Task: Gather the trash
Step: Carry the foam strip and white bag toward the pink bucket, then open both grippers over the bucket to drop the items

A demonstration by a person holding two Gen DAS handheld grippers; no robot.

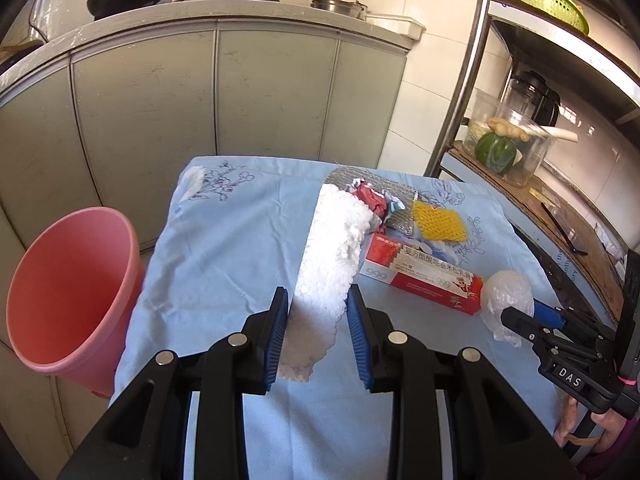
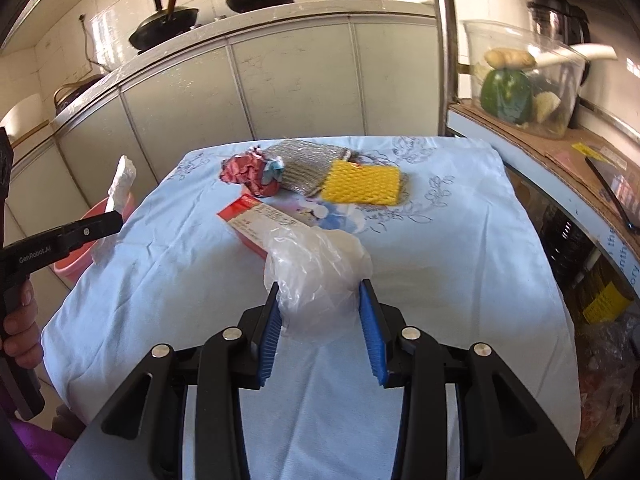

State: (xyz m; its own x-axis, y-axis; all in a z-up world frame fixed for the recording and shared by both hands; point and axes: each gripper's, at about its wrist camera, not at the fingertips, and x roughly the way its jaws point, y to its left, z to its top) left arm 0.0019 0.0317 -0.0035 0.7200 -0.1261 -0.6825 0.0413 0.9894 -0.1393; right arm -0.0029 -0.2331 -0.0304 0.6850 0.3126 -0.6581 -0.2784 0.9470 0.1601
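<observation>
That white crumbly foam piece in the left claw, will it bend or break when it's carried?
The foam piece probably weighs very little. It stands stiffly out of the left gripper without drooping, so it looks rigid. Its ragged, beaded edges suggest it snaps or sheds crumbs if squeezed hard.

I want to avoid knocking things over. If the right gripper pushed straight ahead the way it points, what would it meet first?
Probably the red-and-white box, lying just beyond the plastic bag that the right gripper holds; depth is hard to judge.
</observation>
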